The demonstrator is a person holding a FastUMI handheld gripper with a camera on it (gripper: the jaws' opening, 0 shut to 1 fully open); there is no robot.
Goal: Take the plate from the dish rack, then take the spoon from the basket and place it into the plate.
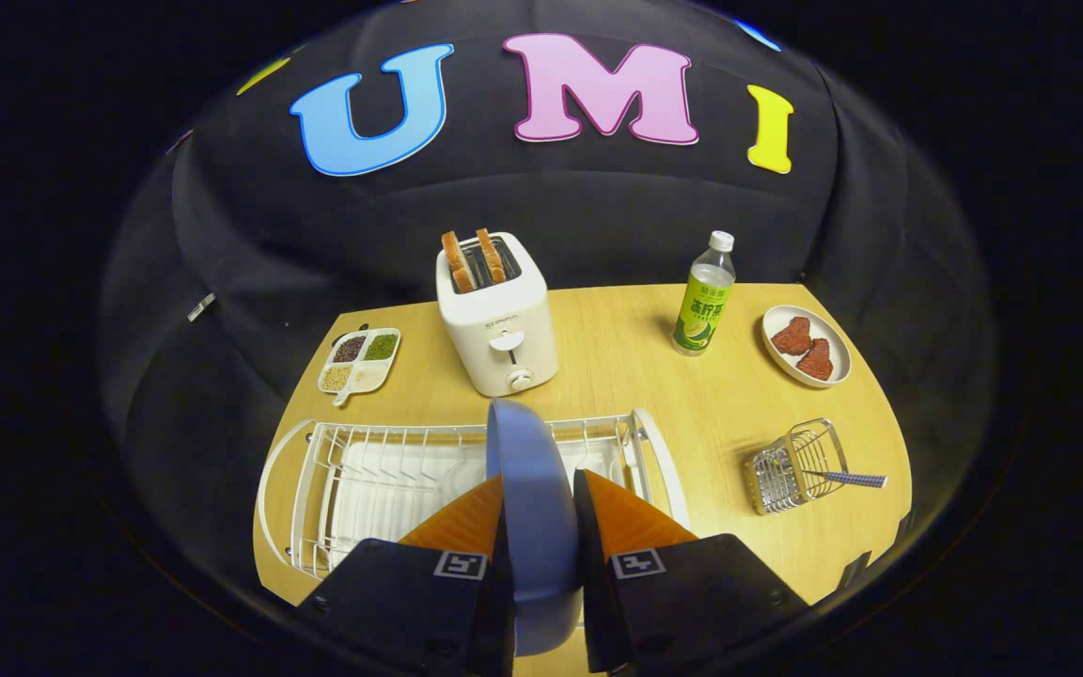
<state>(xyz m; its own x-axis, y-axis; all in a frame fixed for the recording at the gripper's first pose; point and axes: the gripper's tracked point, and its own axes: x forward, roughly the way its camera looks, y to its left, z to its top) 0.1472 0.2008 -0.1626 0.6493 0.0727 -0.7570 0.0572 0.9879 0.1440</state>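
Blue and held on edge, the plate (532,527) stands upright between the two orange fingers (466,517) of the gripper (538,508), which are closed against its two faces and grip it. Its rim runs straight ahead, away from the gripper, so its long line points toward the toaster (496,315), and its top edge rises above the fingertips. Whether its lower edge touches the dish rack cannot be told, since the gripper body hides it

Just beyond and beneath the plate lies the white wire dish rack (382,470) on its white tray, set lengthwise across the wooden table (635,357); its slots hold no other dishes. Off to the right of the rack, well apart from the fingers, a small wire basket (791,465) lies tipped on its side, and the spoon (847,479) rests in it with its dark patterned handle sticking out of the mouth toward the right, roughly level with the table

Farther back, the toaster holds two slices of toast (471,259) standing up out of its slots. Left of it sits a white divided dish (360,362) with dark, green and pale grains in separate compartments. A green-labelled bottle (705,299) stands upright to the right of the toaster, and beside that a small oval plate (806,345) carries two reddish pieces of food
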